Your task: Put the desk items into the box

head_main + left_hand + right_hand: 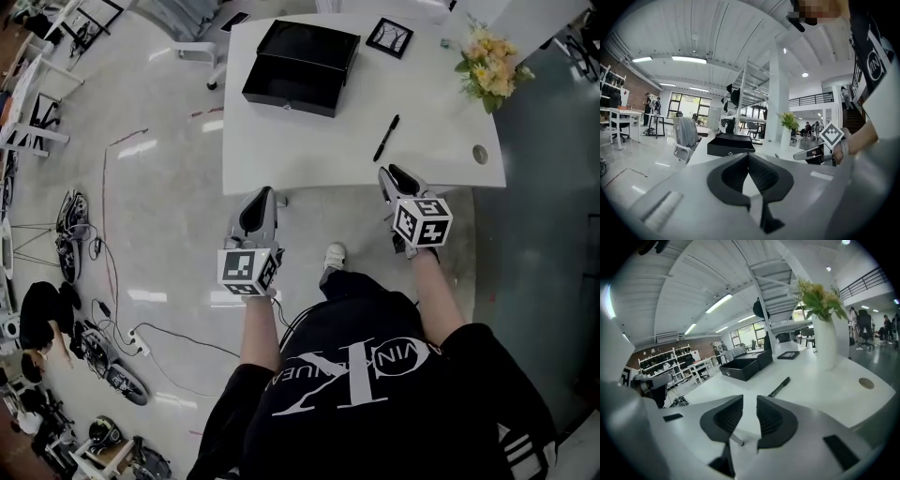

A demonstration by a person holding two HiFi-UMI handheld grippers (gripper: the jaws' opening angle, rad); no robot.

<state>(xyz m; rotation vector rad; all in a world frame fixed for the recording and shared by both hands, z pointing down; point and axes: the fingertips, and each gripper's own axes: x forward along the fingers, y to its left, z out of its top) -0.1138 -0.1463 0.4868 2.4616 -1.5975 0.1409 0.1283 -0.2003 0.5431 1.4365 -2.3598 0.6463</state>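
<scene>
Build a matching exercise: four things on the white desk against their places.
Things: 1 open black rectangular box; 2 slim black pen; 3 small black square frame; 4 yellow flower bouquet.
Places on the white desk: A far right corner; B closest to the near edge; C far edge, between two others; D far left part.
Pairs: 1-D; 2-B; 3-C; 4-A.

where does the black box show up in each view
Head view: black box at top centre, on the far side of the white table.
Left gripper view: black box just left of centre, right above the jaws.
Right gripper view: black box left of centre, in the middle distance.
Shared landmark: the vase of flowers, right of the box in all three.
</scene>
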